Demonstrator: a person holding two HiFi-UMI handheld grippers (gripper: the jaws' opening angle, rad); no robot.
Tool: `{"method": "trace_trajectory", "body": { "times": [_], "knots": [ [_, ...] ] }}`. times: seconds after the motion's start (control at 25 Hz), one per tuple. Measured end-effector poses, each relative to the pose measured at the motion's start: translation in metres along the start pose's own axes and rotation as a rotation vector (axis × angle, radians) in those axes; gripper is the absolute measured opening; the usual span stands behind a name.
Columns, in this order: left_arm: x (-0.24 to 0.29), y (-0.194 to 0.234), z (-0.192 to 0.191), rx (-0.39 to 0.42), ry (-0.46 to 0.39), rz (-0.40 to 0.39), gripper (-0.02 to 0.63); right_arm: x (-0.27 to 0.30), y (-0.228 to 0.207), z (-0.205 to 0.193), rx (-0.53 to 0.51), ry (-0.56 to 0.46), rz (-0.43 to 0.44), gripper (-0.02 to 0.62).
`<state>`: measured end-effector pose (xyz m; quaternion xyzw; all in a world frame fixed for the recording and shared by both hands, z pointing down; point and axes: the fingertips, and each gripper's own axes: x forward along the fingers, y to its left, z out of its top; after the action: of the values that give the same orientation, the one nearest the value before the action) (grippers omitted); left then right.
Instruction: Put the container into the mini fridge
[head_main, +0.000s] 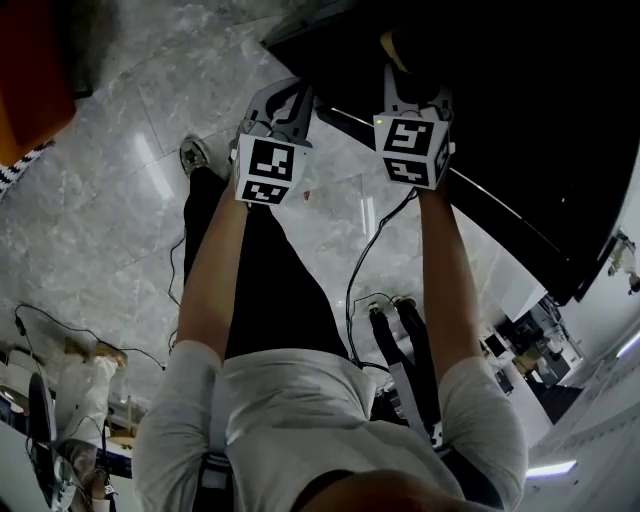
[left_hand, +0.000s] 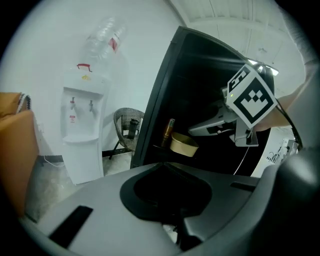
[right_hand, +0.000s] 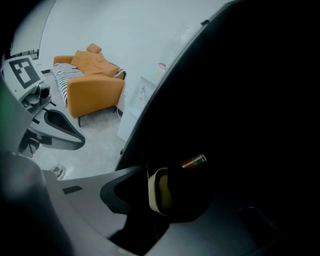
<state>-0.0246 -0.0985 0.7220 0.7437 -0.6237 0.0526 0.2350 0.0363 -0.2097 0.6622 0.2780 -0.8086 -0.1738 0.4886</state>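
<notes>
Reaching into the dark mini fridge (left_hand: 165, 90), the right tool (left_hand: 202, 128) has its jaws spread wide, pressing on nothing. The tan container (left_hand: 183, 144) sits inside, between them, beside a brown bottle (left_hand: 168, 131). Outside the fridge, the left tool (left_hand: 163, 167) has its jaws together, empty.

- Head view: steeply down, mini fridge (head_main: 520, 130) ahead.
- Left gripper view: near, facing fridge front.
- Right gripper view: nearer, inside fridge; both gripper views show container (left_hand: 183, 144) (right_hand: 159, 192).

A white water dispenser (left_hand: 80, 125) stands beside a wicker chair (left_hand: 126, 129); an orange sofa (right_hand: 92, 85) sits against the wall.
</notes>
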Motion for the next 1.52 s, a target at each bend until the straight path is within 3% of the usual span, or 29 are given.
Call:
{"method": "trace_trajectory", "body": {
  "times": [0.12, 0.24, 0.6, 0.8, 1.0, 1.36, 1.52],
  "knots": [
    [-0.015, -0.004, 0.013, 0.024, 0.003, 0.01, 0.011, -0.022, 0.002, 0.015, 0.064, -0.054, -0.033, 0.115],
    [-0.029, -0.009, 0.029, -0.015, -0.004, 0.009, 0.012, -0.038, 0.009, 0.028, 0.138, -0.119, -0.016, 0.067],
    [-0.074, -0.023, 0.082, -0.046, 0.028, 0.007, 0.011, -0.106, 0.006, 0.059, 0.425, -0.226, 0.002, 0.038],
    [-0.088, -0.037, 0.13, -0.087, 0.017, -0.034, 0.012, -0.153, -0.015, 0.081, 0.472, -0.307, -0.065, 0.038],
    [-0.107, -0.05, 0.179, -0.019, -0.004, -0.058, 0.012, -0.192, -0.021, 0.106, 0.518, -0.368, -0.057, 0.037],
    [-0.14, -0.09, 0.224, 0.076, -0.022, -0.109, 0.012, -0.243, -0.036, 0.124, 0.579, -0.398, -0.066, 0.037],
    [-0.149, -0.101, 0.244, 0.049, -0.013, -0.112, 0.012, -0.266, -0.054, 0.137, 0.605, -0.428, -0.088, 0.037]
  ]
}}
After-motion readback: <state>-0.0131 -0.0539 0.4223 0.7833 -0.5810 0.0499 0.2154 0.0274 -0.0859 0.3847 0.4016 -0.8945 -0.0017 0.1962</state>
